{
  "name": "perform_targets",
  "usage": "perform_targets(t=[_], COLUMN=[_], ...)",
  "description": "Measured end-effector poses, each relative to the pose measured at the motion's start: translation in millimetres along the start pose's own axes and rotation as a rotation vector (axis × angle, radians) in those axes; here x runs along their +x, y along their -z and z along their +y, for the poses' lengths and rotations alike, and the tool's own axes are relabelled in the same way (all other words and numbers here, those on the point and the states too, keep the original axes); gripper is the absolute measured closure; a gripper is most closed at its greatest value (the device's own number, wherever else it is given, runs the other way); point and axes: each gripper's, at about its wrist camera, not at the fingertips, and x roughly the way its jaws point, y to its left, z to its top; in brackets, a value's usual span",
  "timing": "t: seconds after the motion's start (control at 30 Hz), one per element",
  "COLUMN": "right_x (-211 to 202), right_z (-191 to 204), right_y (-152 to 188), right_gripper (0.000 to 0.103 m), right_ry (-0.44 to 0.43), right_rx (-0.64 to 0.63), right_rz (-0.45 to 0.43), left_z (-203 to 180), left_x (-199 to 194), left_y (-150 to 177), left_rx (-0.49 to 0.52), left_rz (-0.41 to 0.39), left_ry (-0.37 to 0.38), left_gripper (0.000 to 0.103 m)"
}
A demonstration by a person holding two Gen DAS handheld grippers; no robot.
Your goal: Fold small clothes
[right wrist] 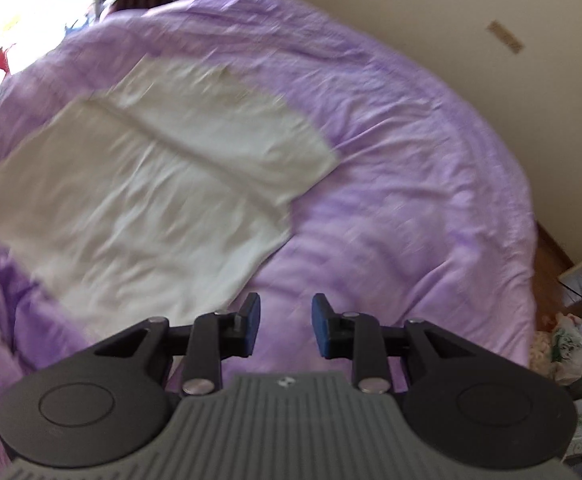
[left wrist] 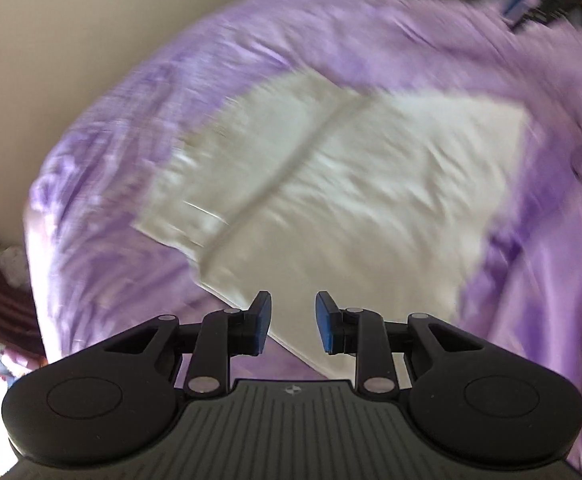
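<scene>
Daylit, soft shadows. Window (right wrist: 15,8) blown out at 10 o'clock in right view. Motion blur smears bedspread (left wrist: 139,128) and white cloth (left wrist: 331,184); fisheye bends edges.

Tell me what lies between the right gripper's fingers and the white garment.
Only bare purple bedspread, seen in the right wrist view; the right gripper is open beside the white garment.
</scene>
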Motion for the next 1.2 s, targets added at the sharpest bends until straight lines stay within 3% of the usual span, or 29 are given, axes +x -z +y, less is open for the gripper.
perform_targets(t=[0.17,0.3,0.37,0.53,0.63,0.77,0.83,0.97,1.07,1.2], right_x=[41.3,57.1,60.9,74.3,82.0,87.6,88.1,83.0,79.9,79.3], right_z=[54.9,76.8,82.4,90.8,91.2,87.7,87.4,92.7,100.9,118.9], right_y=[37.0,43.7,43.3,41.5,43.2,45.4,46.9,50.3,52.1,54.6], right_gripper=[0.079,0.066,0.064,0.058,0.058,0.057,0.056,0.053,0.053,0.053], right_ry=[-0.096,-0.161,-0.190,-0.202,-0.203,-0.208,-0.208,-0.210,-0.196,-0.128], right_rx=[-0.121,-0.205,-0.226,-0.248,-0.250,-0.242,-0.252,-0.322,-0.395,-0.533], right_rz=[0.057,0.047,0.048,0.081,0.100,0.115,0.120,0.119,0.111,0.077], left_z=[-47.9,-72.1,-84.3,-98.9,-107.5,-121.7,-123.6,-116.9,-108.2,-88.0], left_x=[23.3,39.0,47.8,68.2,77.3,87.1,91.9,91.4,81.6,64.1], left_y=[28.7,53.4,63.3,79.3,86.1,92.1,91.4,83.4,74.2,62.1], left_rx=[0.184,0.282,0.365,0.506,0.595,0.696,0.700,0.588,0.466,0.290], left_rz=[0.114,0.174,0.203,0.246,0.225,0.182,0.169,0.155,0.119,0.060], left_ry=[0.055,0.094,0.075,0.031,-0.012,-0.061,-0.065,-0.009,0.018,0.019], left_gripper=[0.066,0.063,0.055,0.053,0.046,0.046,0.051,0.086,0.095,0.098])
